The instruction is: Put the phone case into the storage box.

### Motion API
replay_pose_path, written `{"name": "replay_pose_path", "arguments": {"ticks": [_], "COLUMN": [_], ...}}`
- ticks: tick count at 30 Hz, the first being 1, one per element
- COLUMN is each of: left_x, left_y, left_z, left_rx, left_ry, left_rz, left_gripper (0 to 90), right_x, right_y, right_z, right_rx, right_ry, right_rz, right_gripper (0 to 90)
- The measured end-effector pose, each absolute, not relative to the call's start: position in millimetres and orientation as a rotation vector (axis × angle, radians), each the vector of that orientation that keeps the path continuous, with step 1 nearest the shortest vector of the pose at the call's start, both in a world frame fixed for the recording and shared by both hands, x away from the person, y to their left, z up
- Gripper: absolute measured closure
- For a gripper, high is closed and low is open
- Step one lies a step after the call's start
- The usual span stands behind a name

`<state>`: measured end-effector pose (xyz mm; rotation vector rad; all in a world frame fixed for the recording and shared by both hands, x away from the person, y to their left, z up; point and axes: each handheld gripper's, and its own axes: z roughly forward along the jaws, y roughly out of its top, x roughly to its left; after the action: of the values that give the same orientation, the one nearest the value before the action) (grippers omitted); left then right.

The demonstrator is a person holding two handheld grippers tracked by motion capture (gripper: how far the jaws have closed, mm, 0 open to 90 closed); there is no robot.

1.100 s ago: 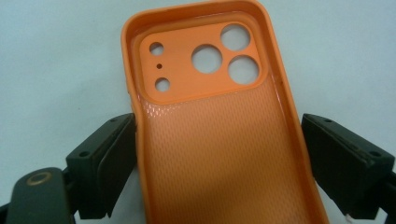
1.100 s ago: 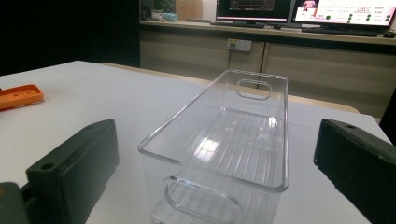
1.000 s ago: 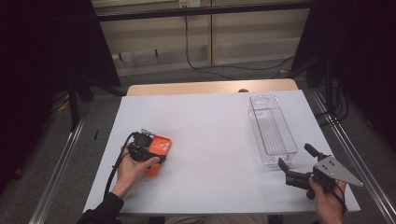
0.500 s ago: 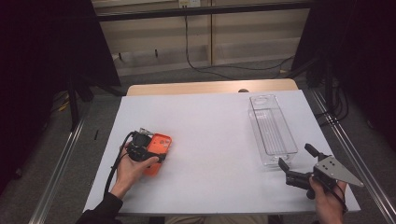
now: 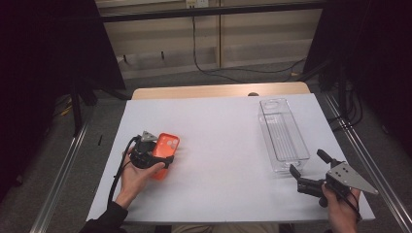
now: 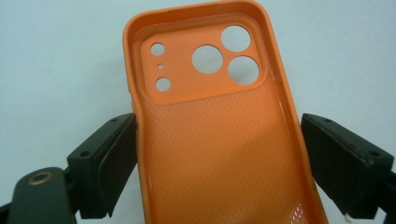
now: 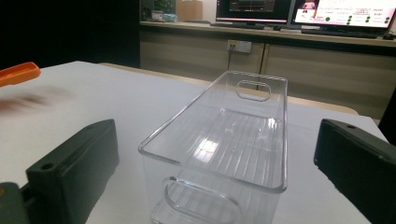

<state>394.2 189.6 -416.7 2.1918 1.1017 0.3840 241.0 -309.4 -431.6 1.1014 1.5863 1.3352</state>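
An orange phone case with its inside and camera holes facing me sits between the jaws of my left gripper, and both pads press on its long edges. From above, the phone case and the left gripper are at the left of the white table. In the right gripper view the case's end stands a little above the table. My right gripper is open at the front right. It points at the near end of an empty clear plastic bin, and nothing is between its jaws.
The clear bin lies lengthwise at the right of the table with a handle cutout at each end. A wooden strip edges the far side. Metal rails run along both sides of the table, with cables on the floor beyond.
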Motion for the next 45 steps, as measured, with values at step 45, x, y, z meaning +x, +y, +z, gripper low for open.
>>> {"name": "replay_pose_path", "arguments": {"ticks": [45], "left_x": [360], "left_y": [160], "left_z": [-400], "left_rx": [2.008], "left_ry": [0.910], "left_rz": [0.537], "left_gripper": [13.5], "right_x": [253], "right_y": [-287], "right_z": [-421], "right_rx": [1.104], "right_ry": [1.632], "right_rz": [1.382], "right_gripper": [0.0]}}
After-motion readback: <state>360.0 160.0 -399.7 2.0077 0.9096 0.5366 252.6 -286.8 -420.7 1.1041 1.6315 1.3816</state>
